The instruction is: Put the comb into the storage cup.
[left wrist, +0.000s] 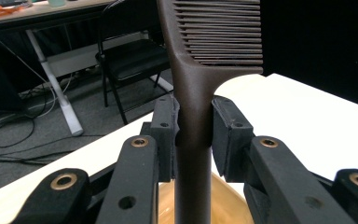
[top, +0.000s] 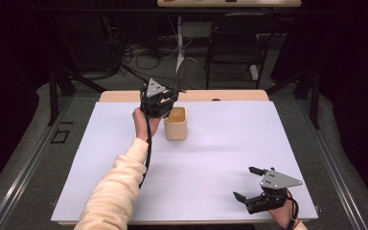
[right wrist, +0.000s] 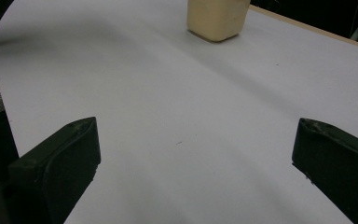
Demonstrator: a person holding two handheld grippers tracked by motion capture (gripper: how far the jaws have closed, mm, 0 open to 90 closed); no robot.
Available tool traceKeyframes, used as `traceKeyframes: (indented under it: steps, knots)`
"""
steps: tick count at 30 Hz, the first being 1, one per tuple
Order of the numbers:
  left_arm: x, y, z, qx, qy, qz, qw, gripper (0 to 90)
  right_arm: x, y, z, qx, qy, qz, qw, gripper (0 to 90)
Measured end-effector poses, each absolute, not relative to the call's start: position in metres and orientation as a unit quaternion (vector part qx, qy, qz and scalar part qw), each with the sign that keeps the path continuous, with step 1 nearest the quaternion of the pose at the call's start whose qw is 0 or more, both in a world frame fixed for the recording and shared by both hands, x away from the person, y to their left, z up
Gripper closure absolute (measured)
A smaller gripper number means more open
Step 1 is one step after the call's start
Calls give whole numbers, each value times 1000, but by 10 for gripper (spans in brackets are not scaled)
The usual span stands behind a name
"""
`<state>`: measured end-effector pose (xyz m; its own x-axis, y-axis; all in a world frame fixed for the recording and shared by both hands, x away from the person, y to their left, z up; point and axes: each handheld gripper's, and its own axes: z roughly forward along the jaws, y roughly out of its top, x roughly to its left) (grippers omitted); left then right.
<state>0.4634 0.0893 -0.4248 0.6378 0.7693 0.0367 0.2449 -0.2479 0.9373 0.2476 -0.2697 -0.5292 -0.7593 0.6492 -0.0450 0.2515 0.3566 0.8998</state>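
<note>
Bench point(top: 230, 158), white-topped, is carrying one cream cup point(top: 176, 123) toward the far side, left of centre. Left gripper point(top: 165, 98) is hovering right over the cup's near-left rim, its fingers point(left wrist: 167, 133) clamping the handle of a dark comb point(left wrist: 193, 107). Comb's long axis is running steeply upright, teeth end up and leaning away toward the far edge, handle end pointing down at the cup's mouth just below. Lowering along that axis looks like the next call. Right gripper point(top: 250, 184) is sitting well apart at the near right corner, fingers point(right wrist: 63, 161) spread wide, holding nothing.
</note>
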Motion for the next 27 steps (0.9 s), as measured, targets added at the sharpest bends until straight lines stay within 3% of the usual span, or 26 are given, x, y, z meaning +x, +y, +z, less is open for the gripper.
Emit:
traceKeyframes:
  steps: [27]
  knots:
    - [472,82,-441,751,343,242,511,720,247,-270,-529,282,798,493,201,4]
